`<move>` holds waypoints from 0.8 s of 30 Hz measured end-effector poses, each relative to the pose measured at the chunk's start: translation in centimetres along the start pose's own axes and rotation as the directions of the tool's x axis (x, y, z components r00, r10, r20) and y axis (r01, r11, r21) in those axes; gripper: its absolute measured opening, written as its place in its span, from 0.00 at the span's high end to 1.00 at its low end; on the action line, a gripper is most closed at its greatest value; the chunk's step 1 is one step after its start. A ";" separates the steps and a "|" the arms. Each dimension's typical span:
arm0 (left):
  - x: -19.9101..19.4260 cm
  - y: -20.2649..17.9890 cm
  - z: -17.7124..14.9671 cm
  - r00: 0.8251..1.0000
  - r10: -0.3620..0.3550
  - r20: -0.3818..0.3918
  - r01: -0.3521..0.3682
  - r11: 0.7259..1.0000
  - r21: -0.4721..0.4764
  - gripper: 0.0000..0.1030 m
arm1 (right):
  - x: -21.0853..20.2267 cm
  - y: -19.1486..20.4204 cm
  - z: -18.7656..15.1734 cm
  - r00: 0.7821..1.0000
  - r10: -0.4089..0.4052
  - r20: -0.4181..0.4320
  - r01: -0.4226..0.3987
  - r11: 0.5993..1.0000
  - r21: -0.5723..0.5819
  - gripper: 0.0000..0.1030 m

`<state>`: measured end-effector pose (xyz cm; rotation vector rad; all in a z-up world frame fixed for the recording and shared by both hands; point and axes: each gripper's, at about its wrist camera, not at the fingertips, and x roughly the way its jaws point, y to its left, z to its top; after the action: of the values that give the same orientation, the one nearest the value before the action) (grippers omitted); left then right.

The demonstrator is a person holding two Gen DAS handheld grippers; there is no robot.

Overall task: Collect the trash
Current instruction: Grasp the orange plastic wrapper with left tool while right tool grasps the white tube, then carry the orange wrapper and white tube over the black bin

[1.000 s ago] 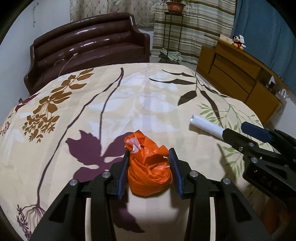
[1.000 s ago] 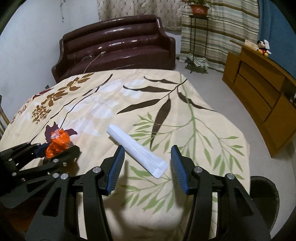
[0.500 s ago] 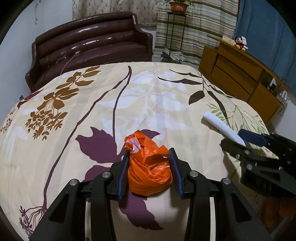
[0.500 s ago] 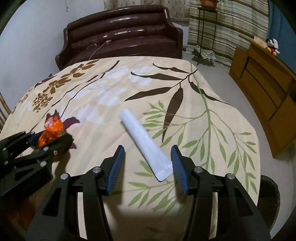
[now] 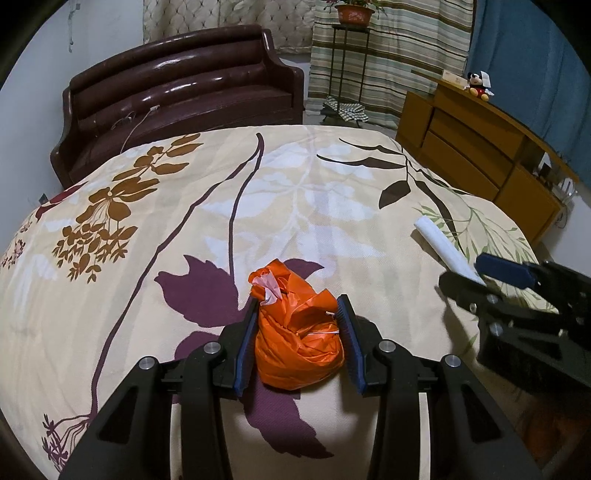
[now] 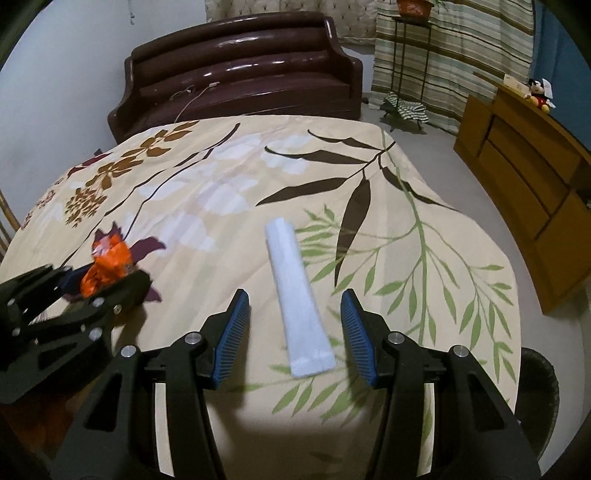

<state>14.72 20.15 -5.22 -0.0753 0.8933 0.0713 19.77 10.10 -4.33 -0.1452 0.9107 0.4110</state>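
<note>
Keep left gripper (image 5: 300, 341) pinching crumpled orange plastic bag (image 5: 299, 338); centre spread right gripper (image 6: 295, 334) over flat white paper packet (image 6: 301, 299) beside bag, then close.

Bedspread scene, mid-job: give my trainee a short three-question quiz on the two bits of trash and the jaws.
1. True or false: the left gripper has its jaws closed on the orange bag.
2. Which item lies between the right gripper's jaws?
A. white paper packet
B. plush toy
C. potted plant
3. Fill in: the packet's long side runs ______ to the right gripper's blue pads.

Key
1. True: both pads press into the bag's sides.
2. A: it lies flat on the bedspread, with a gap to each pad.
3. Roughly parallel.
</note>
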 end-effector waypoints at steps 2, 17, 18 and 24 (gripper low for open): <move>0.0 0.1 0.0 1.000 -0.003 0.000 0.003 1.000 -0.002 0.60 | 0.4 0.1 0.3 1.000 -0.004 -0.005 0.004 1.000 -0.002 0.54; 0.0 0.0 0.0 1.000 -0.001 0.001 0.001 1.000 0.000 0.60 | 0.3 0.8 -0.3 0.999 -0.050 0.007 0.051 0.998 -0.039 0.81; 0.0 0.1 0.0 1.000 0.001 0.001 -0.001 1.000 0.002 0.60 | 0.2 0.9 -0.5 0.999 -0.050 0.007 0.051 0.998 -0.041 0.81; -0.1 0.1 0.1 1.000 0.004 0.006 -0.004 1.000 0.009 0.60 | -0.3 1.1 -1.1 0.999 -0.047 0.012 0.048 0.998 -0.031 0.82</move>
<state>14.79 20.24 -5.09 -0.0646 0.8879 0.0716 18.35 10.65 -4.75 -0.1922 0.8883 0.3816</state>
